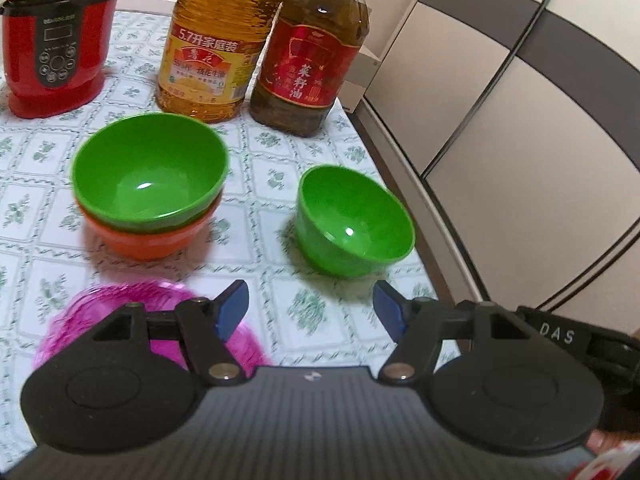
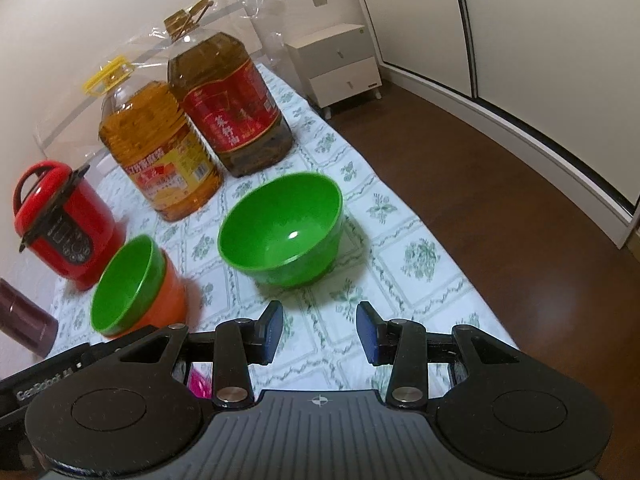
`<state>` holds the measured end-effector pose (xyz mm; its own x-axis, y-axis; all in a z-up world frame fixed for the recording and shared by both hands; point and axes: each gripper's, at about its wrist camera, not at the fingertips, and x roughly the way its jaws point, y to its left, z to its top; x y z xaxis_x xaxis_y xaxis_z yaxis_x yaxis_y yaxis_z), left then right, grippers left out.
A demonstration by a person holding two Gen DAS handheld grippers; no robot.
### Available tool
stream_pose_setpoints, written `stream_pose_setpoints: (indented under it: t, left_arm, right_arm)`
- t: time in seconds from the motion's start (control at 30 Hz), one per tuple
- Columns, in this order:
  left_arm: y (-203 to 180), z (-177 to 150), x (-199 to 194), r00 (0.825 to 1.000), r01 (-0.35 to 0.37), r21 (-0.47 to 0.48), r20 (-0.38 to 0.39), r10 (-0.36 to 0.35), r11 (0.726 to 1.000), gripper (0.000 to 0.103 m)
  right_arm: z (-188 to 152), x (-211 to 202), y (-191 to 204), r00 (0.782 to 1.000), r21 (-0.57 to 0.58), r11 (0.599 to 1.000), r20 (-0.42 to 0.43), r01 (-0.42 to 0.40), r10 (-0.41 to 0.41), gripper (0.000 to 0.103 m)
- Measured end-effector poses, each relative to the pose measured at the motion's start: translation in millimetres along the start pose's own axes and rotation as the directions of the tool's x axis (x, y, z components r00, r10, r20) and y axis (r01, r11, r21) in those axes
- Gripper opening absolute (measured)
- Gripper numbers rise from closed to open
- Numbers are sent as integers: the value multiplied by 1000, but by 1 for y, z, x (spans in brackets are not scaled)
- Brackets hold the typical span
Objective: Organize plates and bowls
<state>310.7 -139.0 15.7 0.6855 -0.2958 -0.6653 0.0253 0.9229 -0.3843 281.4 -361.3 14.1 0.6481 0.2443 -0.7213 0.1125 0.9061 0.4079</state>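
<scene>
A green bowl (image 1: 150, 170) sits nested in an orange bowl (image 1: 148, 238) on the patterned tablecloth; the stack also shows in the right wrist view (image 2: 124, 284). A second green bowl (image 1: 352, 220) stands alone to its right, near the table's right edge, and shows in the right wrist view (image 2: 284, 228). A pink translucent bowl or plate (image 1: 120, 308) lies near the left gripper, partly hidden by it. My left gripper (image 1: 310, 312) is open and empty, short of the lone green bowl. My right gripper (image 2: 320, 330) is open and empty, just in front of that bowl.
Two large oil bottles (image 1: 218, 36) (image 1: 312, 52) stand behind the bowls. A red electric cooker (image 1: 56, 36) stands at the back left. A dark maroon cup (image 2: 24, 320) is at the left. The table edge (image 2: 440, 240) drops to a brown floor; a white cabinet (image 2: 340, 64) stands beyond.
</scene>
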Motion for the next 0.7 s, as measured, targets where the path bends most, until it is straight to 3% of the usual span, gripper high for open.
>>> stream_pose_setpoints:
  t: [0.33,0.7]
  left_arm:
    - [-8,23,55,1000,18,-141,-7,-19,990,60]
    - [-8,31,106,999,-33,-169,-25,29,985,50]
  right_arm:
    - [37,30,-18,999,17,999,15,-33,32,41]
    - [64,84,-31,997,33,997,-34,-69,70,41]
